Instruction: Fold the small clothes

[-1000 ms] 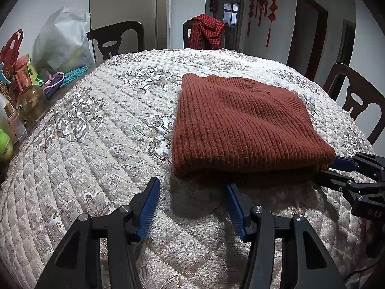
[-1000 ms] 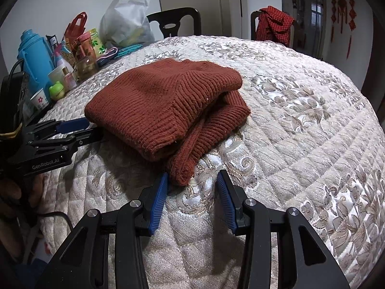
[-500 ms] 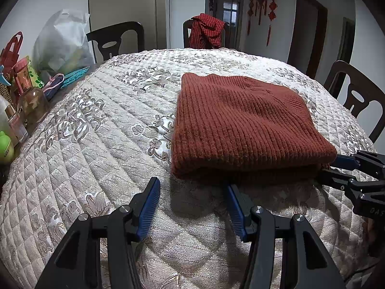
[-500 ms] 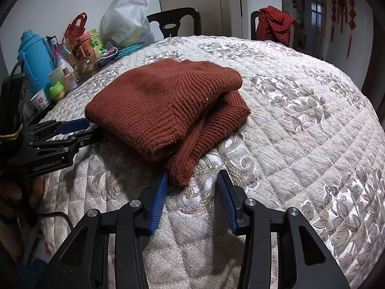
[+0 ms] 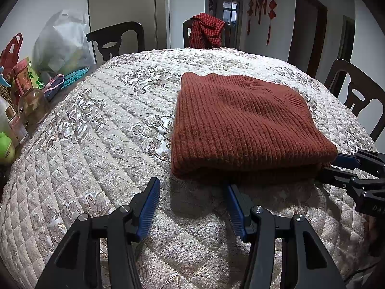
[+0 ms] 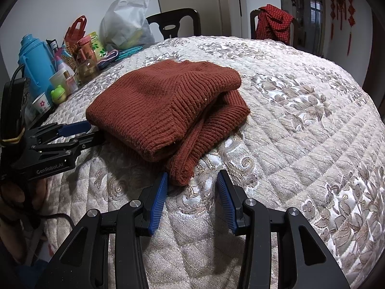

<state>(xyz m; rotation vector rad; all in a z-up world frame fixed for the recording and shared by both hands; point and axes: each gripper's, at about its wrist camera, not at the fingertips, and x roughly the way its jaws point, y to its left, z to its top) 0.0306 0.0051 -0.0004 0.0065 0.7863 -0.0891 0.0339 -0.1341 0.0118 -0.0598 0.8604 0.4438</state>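
Landmark: folded rust-red knit sweater [image 5: 243, 130] lying on the quilted desk cover [image 5: 101, 144].

Nearest the camera, the left gripper [image 5: 192, 190] sits just short of the sweater's near folded edge. Jaws stand partly apart, nothing between them; its right finger tip [image 5: 232, 192] reaches the shadow under the fold, and contact there is hard to make out.

The right gripper [image 6: 192, 180] sits at the sweater's near corner, jaws parted and holding nothing. A ribbed cuff or hem end [image 6: 180, 168] hangs just at the left blue pad [image 6: 160, 195]; whether it touches is unclear.

In the right wrist view a hand [image 6: 19, 192] behind the left gripper is dim and cut off at the frame edge.

The sweater's lower layers are hidden beneath the top fold; only ribbed edges show on its right side.

Left of the sweater, at the desk's edge: a blue flask [image 6: 36, 57], a small green jar [image 6: 59, 94], bottles and a white plastic bag [image 6: 125, 24], partly overlapping one another.

Beyond the sweater, a red checked cloth [image 5: 207, 32] drapes over a chair [image 5: 186, 30], hiding most of its back.
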